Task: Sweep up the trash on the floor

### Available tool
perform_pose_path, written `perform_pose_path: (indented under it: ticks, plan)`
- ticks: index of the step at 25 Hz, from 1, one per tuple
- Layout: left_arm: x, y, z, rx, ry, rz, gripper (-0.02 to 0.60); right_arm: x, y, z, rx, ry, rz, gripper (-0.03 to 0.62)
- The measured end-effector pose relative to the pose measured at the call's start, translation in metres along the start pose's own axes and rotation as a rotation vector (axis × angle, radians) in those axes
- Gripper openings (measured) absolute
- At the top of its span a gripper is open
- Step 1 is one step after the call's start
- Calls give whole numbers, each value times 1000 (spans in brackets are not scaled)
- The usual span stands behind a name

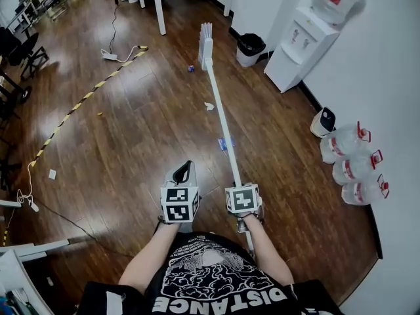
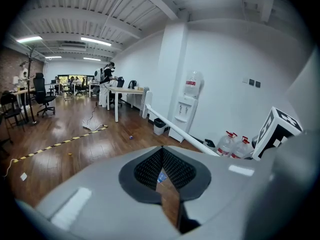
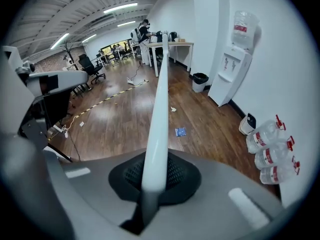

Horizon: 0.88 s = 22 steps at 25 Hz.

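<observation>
Mostly the trash lies mid-floor: a blue wrapper just beside the white broom handle and a crumpled paper scrap farther out. The right gripper alone clamps the handle's near end, and the left gripper is closed on nothing, so the long broom could twist or slip. The right gripper view shows that clamp, which the marker cube hides in the head view.
</observation>
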<state>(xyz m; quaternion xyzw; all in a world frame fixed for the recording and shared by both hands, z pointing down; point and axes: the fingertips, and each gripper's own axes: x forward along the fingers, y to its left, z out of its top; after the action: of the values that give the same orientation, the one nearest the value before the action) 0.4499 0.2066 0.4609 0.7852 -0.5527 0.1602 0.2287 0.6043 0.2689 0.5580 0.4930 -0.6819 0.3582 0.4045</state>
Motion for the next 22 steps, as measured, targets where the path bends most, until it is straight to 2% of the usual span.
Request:
perform_pose_path:
  ticks: [9,15,22]
  plan:
    - [60,71,37,14,55,-68,6,53,17,55,99,119,-22,3]
    - [93,94,52,49,93,-141,6,79,3,50,158,233,-105,3]
    - [140,74,48,74,157,-226,6,97,-32,18,259,335,-166,3]
